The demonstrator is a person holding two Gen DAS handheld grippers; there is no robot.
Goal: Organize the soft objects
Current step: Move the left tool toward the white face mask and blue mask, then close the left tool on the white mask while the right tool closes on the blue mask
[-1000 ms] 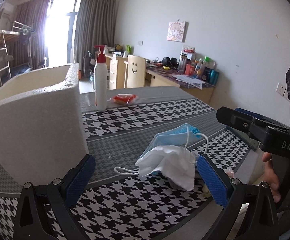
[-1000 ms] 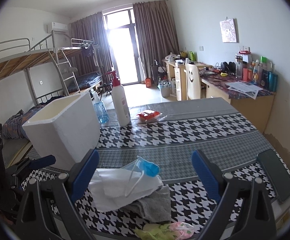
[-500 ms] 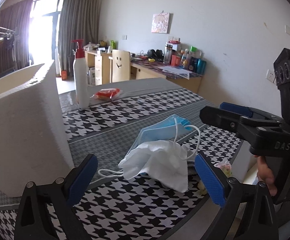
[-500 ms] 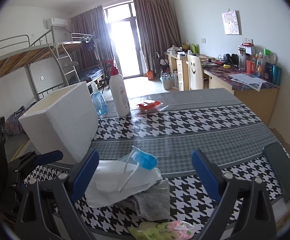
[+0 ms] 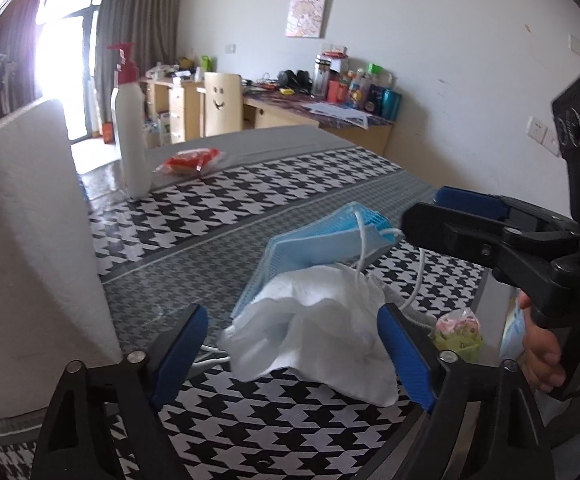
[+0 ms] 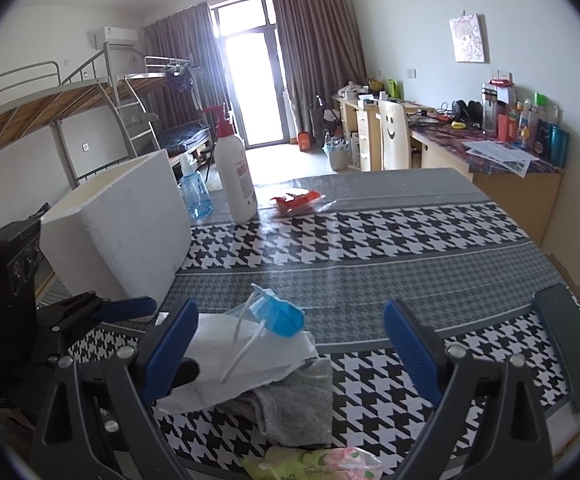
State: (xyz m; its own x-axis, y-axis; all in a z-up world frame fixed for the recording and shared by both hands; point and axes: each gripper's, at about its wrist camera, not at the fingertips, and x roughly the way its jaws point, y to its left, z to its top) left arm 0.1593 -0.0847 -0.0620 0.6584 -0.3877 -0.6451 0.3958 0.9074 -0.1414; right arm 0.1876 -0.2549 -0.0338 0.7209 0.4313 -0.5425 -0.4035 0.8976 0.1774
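A pile of soft things lies near the table's front edge: a white mask [image 5: 317, 320] under a folded blue mask [image 5: 321, 240] with white ear loops. In the right wrist view a grey cloth [image 6: 297, 404] lies beneath them. My left gripper [image 5: 290, 344] straddles the white mask and its jaws are closing. The blue pads stand on either side of the mask and do not press it. One of its fingers [image 6: 126, 308] shows at the left of the right wrist view. My right gripper [image 6: 290, 344] hovers open over the pile's near side, holding nothing.
A white foam box [image 6: 122, 232] stands open-topped left of the pile. Behind it are a pump bottle [image 6: 234, 176], a blue spray bottle [image 6: 196, 192] and a red packet [image 6: 295, 202]. A green-pink packet [image 6: 313, 460] lies at the front edge. A dark flat object [image 6: 569, 340] lies at the right.
My left gripper has come forward and down onto the pile, and its jaws have narrowed around the white mask. The right gripper has sunk slightly, still open.
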